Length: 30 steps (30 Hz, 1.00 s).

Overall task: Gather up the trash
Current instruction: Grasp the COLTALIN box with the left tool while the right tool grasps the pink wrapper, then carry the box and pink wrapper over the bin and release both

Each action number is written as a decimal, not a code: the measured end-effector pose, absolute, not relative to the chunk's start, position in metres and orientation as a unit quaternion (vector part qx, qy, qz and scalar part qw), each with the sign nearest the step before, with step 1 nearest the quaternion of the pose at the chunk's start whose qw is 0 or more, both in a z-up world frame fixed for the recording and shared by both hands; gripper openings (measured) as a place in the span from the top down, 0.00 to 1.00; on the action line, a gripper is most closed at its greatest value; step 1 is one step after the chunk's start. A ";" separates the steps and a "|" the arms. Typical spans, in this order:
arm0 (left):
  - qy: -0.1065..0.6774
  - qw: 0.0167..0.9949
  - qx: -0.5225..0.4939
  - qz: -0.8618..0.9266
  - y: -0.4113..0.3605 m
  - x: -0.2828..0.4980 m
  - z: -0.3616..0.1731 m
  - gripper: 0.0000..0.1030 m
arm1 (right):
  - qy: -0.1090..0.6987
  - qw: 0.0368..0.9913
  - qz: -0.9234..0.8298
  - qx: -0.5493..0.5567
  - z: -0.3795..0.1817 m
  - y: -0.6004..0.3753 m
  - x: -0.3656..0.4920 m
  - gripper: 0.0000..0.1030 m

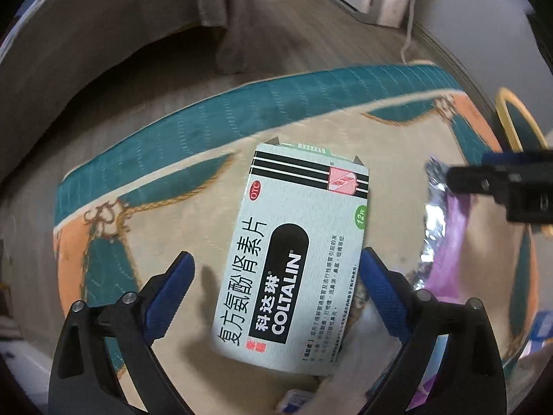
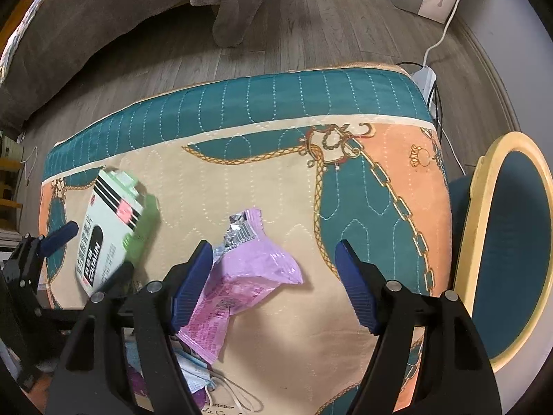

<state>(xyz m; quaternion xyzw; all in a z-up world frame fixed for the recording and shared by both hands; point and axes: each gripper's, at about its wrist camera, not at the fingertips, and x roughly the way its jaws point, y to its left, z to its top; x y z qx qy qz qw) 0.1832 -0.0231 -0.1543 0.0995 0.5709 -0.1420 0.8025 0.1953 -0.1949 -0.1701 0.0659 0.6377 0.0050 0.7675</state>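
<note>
Both cams are wrist fisheyes looking steeply down along their own fingers at the quilted table cover (image 1: 193, 128).

Left cam: close over the medicine box (image 1: 293, 252), which fills the frame centre between its own blue fingers (image 1: 172, 294). Floor at the top. The other gripper's black body pokes in at the right edge, next to the purple wrapper (image 1: 452, 228).

Right cam: sits further right, wider take on the cover (image 2: 276, 186), wrapper (image 2: 249, 276) central and near. Chair (image 2: 511, 242) at the right edge, floor and a wall unit up top.

Overlap: cover, box (image 2: 110, 228), wrapper, floor, hanging grey cloth (image 2: 235, 0). Left gripper (image 2: 58, 237) shows at the right cam's left edge.
</note>
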 end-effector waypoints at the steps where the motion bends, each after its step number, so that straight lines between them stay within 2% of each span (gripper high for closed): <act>1: 0.573 0.803 0.094 -0.138 -0.020 0.185 -0.154 0.08 | 0.638 0.767 0.007 0.069 -0.170 -0.195 0.195 0.30; 7: 0.582 0.799 0.083 -0.127 -0.010 0.187 -0.156 0.09 | 0.652 0.749 0.011 0.118 -0.177 -0.195 0.190 0.30; 9: 0.583 0.798 0.081 -0.129 -0.010 0.186 -0.156 0.12 | 0.656 0.744 0.016 0.126 -0.179 -0.190 0.189 0.30; 10: 0.585 0.796 0.081 -0.131 -0.010 0.187 -0.156 0.16 | 0.658 0.743 0.016 0.120 -0.180 -0.188 0.189 0.31; 11: 0.588 0.794 0.082 -0.133 -0.011 0.187 -0.158 0.21 | 0.661 0.742 0.016 0.113 -0.182 -0.186 0.189 0.34; 12: 0.590 0.791 0.085 -0.133 -0.012 0.185 -0.159 0.22 | 0.664 0.740 0.016 0.109 -0.185 -0.183 0.188 0.45; 14: 0.589 0.792 0.095 -0.133 -0.016 0.183 -0.159 0.24 | 0.665 0.739 0.016 0.104 -0.186 -0.182 0.189 0.49; 16: 0.588 0.793 0.092 -0.134 -0.015 0.181 -0.161 0.25 | 0.661 0.745 0.019 0.090 -0.183 -0.181 0.188 0.61; 19: 0.581 0.797 0.094 -0.134 -0.015 0.179 -0.163 0.25 | 0.654 0.750 0.022 0.091 -0.179 -0.182 0.186 0.67; 30: 0.506 0.846 0.095 -0.136 -0.012 0.168 -0.146 0.26 | 0.571 0.816 0.004 0.094 -0.114 -0.216 0.173 0.68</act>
